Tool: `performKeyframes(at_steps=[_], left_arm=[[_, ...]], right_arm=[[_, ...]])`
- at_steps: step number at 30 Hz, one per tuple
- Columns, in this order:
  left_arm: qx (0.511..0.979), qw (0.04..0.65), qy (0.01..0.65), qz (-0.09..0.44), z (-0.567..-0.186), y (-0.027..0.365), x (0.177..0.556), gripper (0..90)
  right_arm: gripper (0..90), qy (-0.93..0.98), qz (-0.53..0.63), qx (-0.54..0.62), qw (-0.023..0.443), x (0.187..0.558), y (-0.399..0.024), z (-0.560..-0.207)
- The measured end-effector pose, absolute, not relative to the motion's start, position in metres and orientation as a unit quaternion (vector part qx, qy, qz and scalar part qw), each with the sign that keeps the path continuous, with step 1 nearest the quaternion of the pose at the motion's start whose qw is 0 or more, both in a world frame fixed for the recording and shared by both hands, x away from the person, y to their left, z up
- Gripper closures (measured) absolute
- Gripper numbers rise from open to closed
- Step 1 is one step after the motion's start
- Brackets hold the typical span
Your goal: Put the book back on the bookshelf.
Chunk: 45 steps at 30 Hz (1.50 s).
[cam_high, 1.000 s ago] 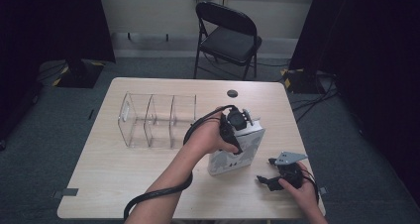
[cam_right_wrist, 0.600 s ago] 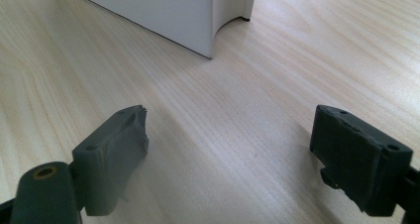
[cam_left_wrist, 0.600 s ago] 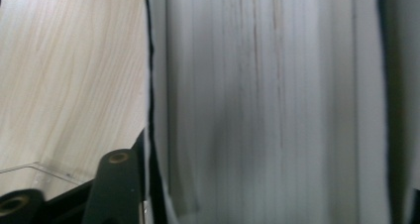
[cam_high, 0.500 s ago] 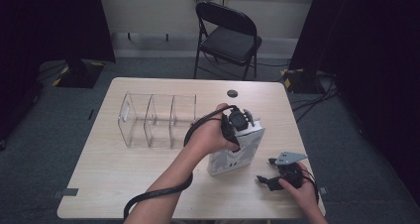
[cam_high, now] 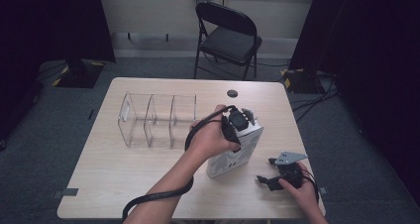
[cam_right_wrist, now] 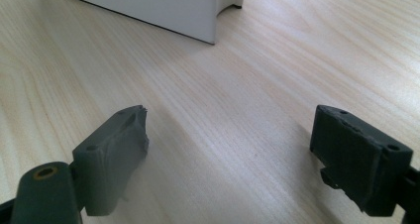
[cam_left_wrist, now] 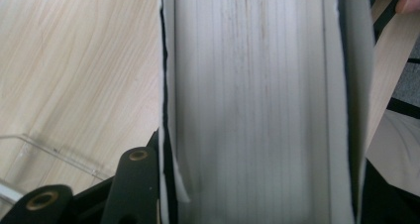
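Nearest the person, the right gripper (cam_high: 270,180) rests on the pale wooden bench (cam_high: 114,169) just in front of the thick white hardcover book (cam_high: 233,152), its jaws spread wide with nothing between them. The book is stood on edge near the bench's middle, and the left gripper (cam_high: 236,127) is set over its top; its jaws have just been closing and are now pressed on the covers, page edges between them. Beyond the book, beside it, the clear plastic divided organizer (cam_high: 156,120) is seen empty. The grasp is judged done; lifting and slotting the book remain.

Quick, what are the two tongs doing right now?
Left tongs: just been closing, now shut on the white box.
Right tongs: open, holding nothing, low over the table.
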<state>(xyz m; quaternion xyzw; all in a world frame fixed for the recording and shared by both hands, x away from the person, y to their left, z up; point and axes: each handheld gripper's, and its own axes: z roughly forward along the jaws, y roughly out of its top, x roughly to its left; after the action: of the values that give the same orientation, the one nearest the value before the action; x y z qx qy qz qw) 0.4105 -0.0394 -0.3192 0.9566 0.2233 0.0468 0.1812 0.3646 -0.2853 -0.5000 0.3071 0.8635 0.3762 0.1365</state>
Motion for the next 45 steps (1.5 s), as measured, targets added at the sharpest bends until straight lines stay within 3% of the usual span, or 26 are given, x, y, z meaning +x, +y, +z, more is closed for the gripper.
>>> performKeyframes(at_steps=[45], left_arm=[[0.943, 0.157, 0.291, 0.035, -0.301, 0.017, 0.402, 52.7]], right_arm=[[13.8, 0.863, 0.376, 0.308, 0.137, 0.365, -0.285, -0.5]])
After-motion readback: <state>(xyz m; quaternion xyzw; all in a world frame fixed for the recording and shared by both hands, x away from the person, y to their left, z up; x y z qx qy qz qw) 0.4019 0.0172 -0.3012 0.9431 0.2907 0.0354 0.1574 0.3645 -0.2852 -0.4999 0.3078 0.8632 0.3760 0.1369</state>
